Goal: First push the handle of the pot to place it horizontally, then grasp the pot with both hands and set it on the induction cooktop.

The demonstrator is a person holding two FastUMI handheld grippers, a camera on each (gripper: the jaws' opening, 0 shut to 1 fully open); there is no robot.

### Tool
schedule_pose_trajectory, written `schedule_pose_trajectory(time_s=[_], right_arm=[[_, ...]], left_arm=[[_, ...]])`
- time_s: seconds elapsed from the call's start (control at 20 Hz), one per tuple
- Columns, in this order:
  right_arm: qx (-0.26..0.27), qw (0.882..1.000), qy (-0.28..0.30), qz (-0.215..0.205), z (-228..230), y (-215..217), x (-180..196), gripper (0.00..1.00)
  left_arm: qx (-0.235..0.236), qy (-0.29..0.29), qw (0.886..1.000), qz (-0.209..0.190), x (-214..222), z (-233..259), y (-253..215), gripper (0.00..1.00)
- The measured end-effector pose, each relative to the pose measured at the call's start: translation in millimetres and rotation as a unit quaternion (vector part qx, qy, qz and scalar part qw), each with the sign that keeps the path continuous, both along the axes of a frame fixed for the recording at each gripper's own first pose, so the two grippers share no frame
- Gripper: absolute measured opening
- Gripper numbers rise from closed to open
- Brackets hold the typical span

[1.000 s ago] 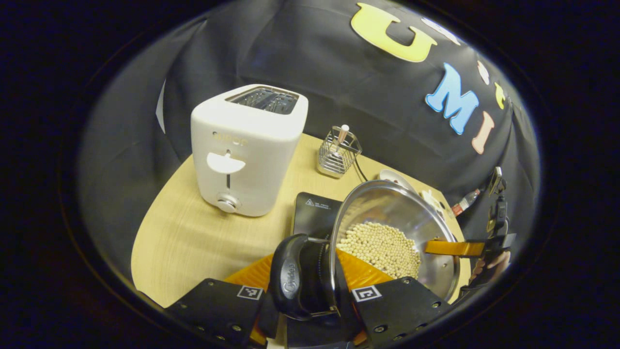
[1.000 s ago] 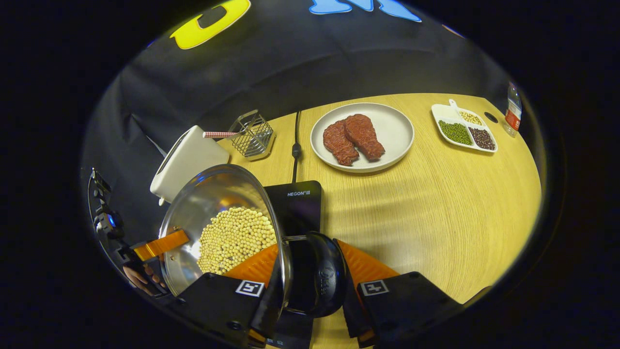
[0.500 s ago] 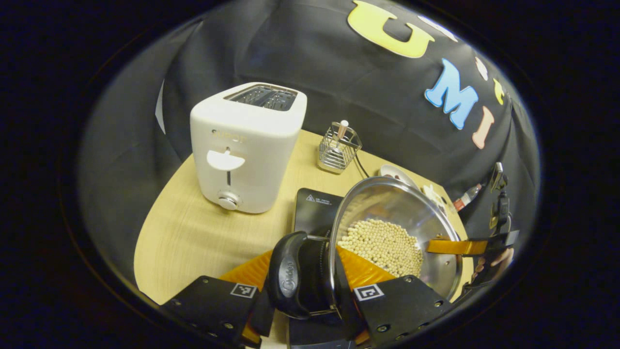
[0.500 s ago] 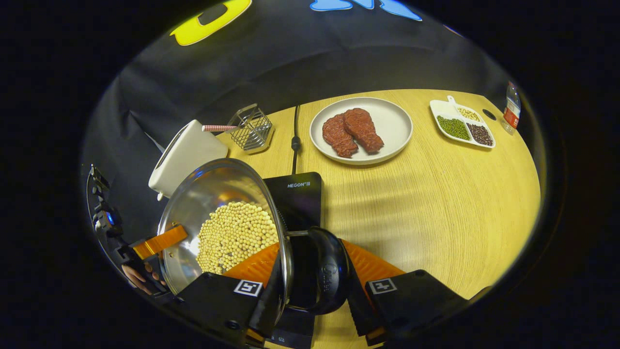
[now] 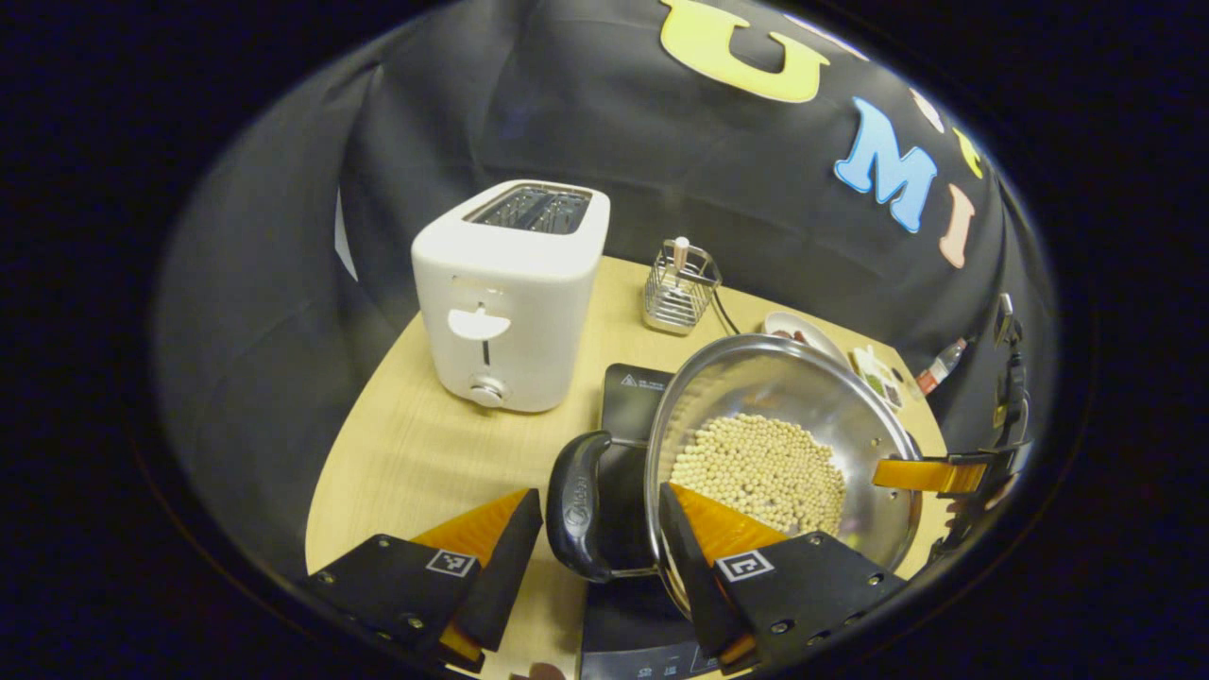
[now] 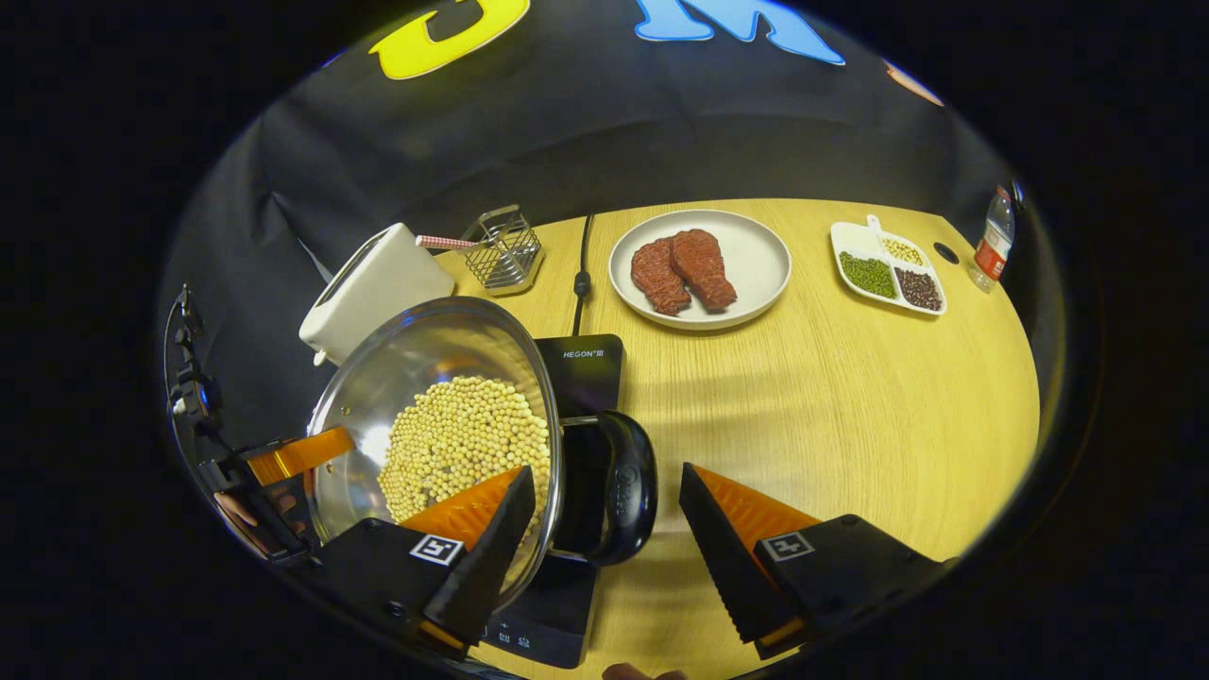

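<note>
**Words you can read**

The black induction cooktop (image 6: pixel 578 378) is showing white letters, "HEGON", near its far edge. In the left gripper view, a small warning triangle is sitting at its far corner. The pot handle (image 5: pixel 576 505) is wearing a tiny logo, too blurry to read.

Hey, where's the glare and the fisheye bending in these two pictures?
Left gripper view: bright sheen on the pot inner wall, table edge bowed. Right gripper view: sheen on the pot, striped shadows across the table, its far edge curved.
</note>
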State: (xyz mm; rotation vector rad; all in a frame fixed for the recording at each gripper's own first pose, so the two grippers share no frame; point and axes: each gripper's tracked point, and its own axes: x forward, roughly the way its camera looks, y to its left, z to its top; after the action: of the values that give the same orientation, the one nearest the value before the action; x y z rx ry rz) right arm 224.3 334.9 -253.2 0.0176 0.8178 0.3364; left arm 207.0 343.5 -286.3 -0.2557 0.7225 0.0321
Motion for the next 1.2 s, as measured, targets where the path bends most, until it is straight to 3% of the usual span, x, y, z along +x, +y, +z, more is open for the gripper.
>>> schedule_pose_trajectory(time_s=[0.25,0.35,0.65,0.9,1.1,1.15,1.2], right_arm=[[0.005,0.999,-0.032,0.003,32.1,-21.9,-13.9,1.0],[0.008,0.998,-0.055,-0.006,50.1,-34.9,-16.1,1.0],[0.003,0.991,-0.133,-0.023,107.7,-87.9,-26.6,0.98],[-0.008,0.974,-0.224,-0.029,165.9,-141.7,-36.5,0.98],[-0.023,0.956,-0.287,-0.048,201.0,-193.0,-43.2,0.98],[-0.015,0.953,-0.299,-0.054,210.2,-202.2,-44.8,0.98],[-0.008,0.948,-0.312,-0.06,219.0,-212.3,-46.2,0.98]], left_arm=[[0.019,-0.033,0.999,0.023,-13.5,30.6,1.4,0.76],[0.048,-0.054,0.997,0.03,-16.9,49.7,0.4,0.76],[0.115,-0.148,0.981,0.04,-23.0,141.5,-37.6,0.76],[0.149,-0.234,0.96,0.05,-33.8,219.1,-98.7,0.76],[0.127,-0.292,0.945,0.078,-52.3,267.8,-167.7,0.76],[0.12,-0.298,0.944,0.082,-56.9,275.1,-183.0,0.71],[0.119,-0.303,0.942,0.085,-58.5,281.6,-194.2,0.76]])
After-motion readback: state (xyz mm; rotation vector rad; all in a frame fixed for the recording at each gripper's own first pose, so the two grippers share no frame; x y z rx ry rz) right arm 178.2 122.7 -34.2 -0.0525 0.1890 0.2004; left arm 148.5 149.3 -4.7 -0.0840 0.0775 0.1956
